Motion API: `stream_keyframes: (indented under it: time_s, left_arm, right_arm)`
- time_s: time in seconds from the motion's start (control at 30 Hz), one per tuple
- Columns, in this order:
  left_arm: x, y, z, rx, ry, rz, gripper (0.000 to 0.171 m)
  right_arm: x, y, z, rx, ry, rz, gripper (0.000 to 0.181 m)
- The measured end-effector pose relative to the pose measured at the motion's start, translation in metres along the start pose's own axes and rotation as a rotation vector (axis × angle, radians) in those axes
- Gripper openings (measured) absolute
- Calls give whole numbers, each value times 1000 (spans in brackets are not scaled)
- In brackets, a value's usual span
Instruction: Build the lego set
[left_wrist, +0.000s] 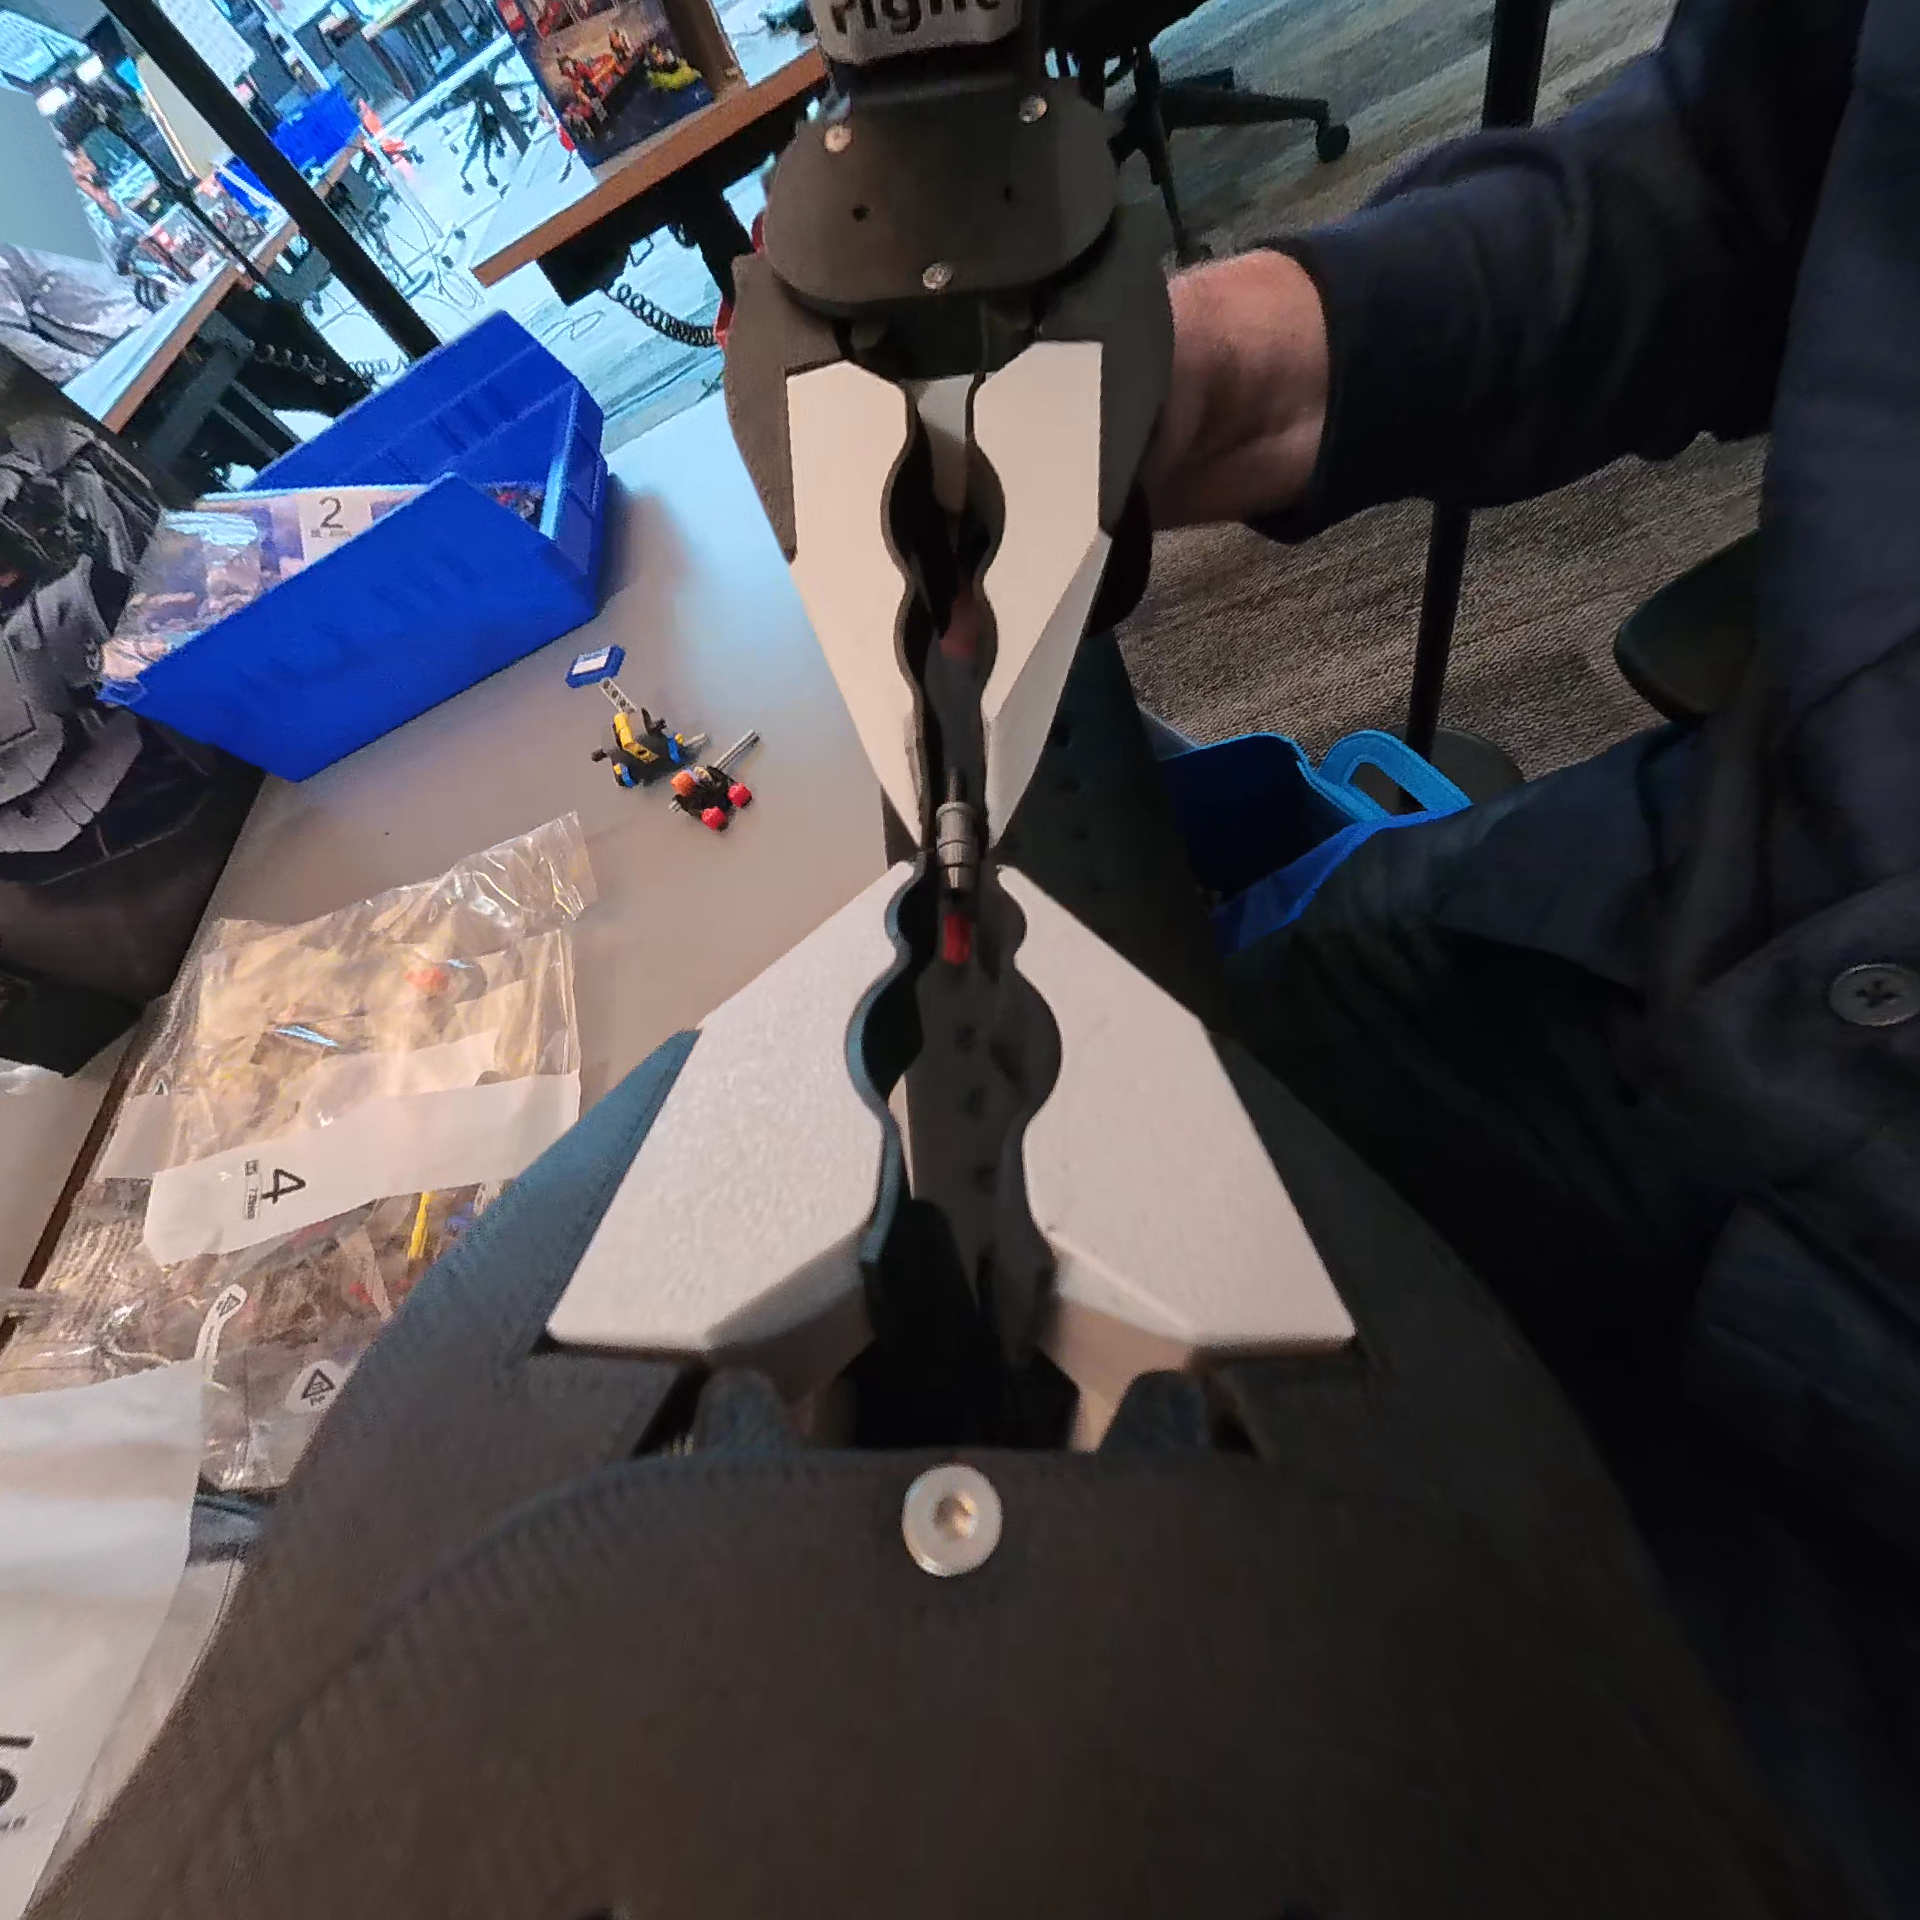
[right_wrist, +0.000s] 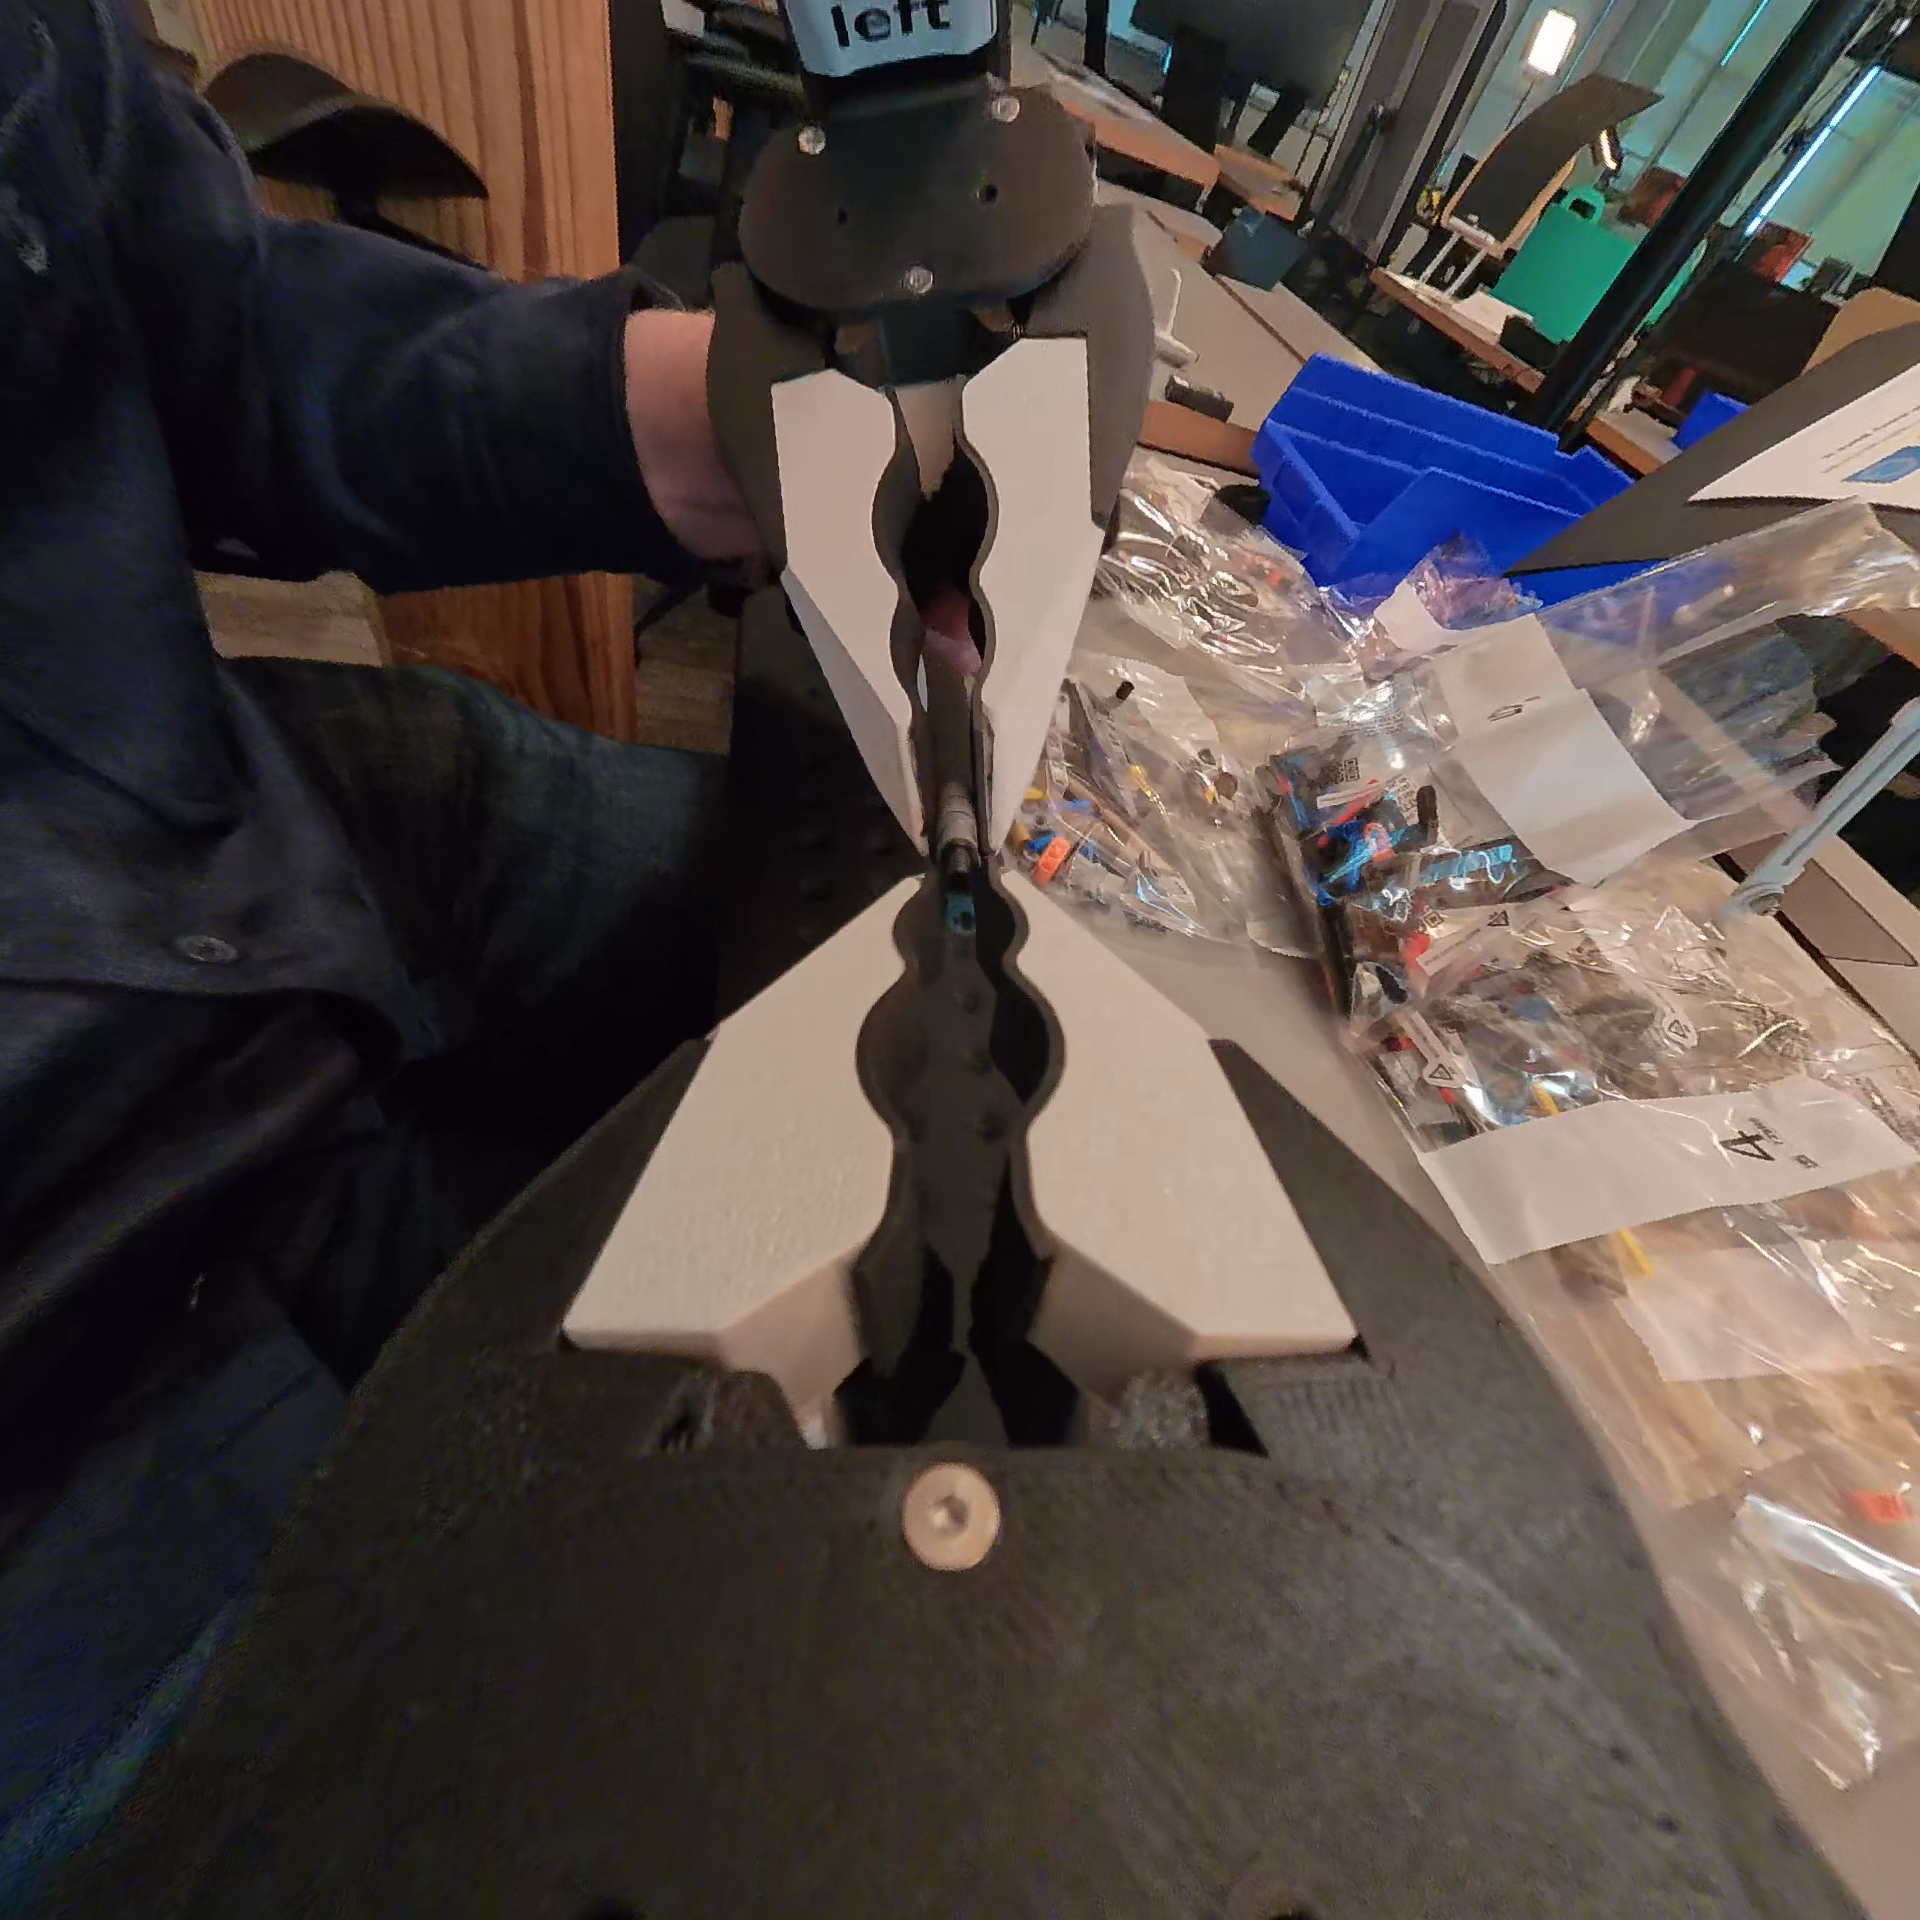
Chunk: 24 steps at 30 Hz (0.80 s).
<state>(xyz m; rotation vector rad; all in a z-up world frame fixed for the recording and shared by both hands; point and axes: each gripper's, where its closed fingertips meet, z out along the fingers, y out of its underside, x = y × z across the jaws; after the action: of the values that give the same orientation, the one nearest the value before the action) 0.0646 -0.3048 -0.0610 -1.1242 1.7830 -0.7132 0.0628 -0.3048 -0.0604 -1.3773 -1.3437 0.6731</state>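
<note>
Left wrist view: left gripper nearly closed on dark beam with red pin; right gripper tip-to-tip, clamping grey metallic piece. Beam mostly hidden between fingers. Small lego builds on table only here. Right wrist view: pin looks blue; numbered bags beside.

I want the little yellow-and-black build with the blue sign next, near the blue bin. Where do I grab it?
Probably by the chunky yellow-and-black base, not the thin grey mast or the blue sign. Come down from above, with the tongs closing across the base. It sits low on the table, and the mast looks too slim to hold firmly.
</note>
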Motion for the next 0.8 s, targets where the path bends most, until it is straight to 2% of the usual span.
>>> stream_keyframes:
  time_s: [0.17,0.2,0.23,0.27,0.3,0.37,0.4,0.47,0.5,0.6,0.8]
  left_arm:
    - [3,2,-2,-2,17,5,8]
    - [-14,16,-13,-63,-62,-13,8]
    - [-31,21,-36,-22,-119,-72,7]
    - [-40,11,-59,98,-125,-156,7]
    - [-43,9,-65,106,-133,-161,7]
    - [-30,5,-40,38,-78,-115,7]
    - [-23,5,-26,13,-53,-104,7]
    - [-17,10,-13,-5,-45,-113,7]
    - [-16,12,-11,-2,-47,-115,7]
    - [-14,11,-8,-3,-54,-103,7]
    - [-12,8,-8,-26,-61,-53,7]
  right_arm:
    - [-5,-1,-1,-2,-10,2,4]
    - [2,6,-14,-23,32,17,0]
    - [13,7,-33,47,58,79,0]
    - [21,2,-50,125,62,138,0]
    - [22,1,-49,75,77,130,0]
    - [14,-8,-19,40,36,88,0]
    - [16,-11,-10,31,64,65,0]
    - [20,-13,-3,36,80,65,11]
    - [18,-17,-1,66,53,93,16]
    - [17,-3,9,-2,67,75,7]
    - [12,-6,9,13,59,84,2]
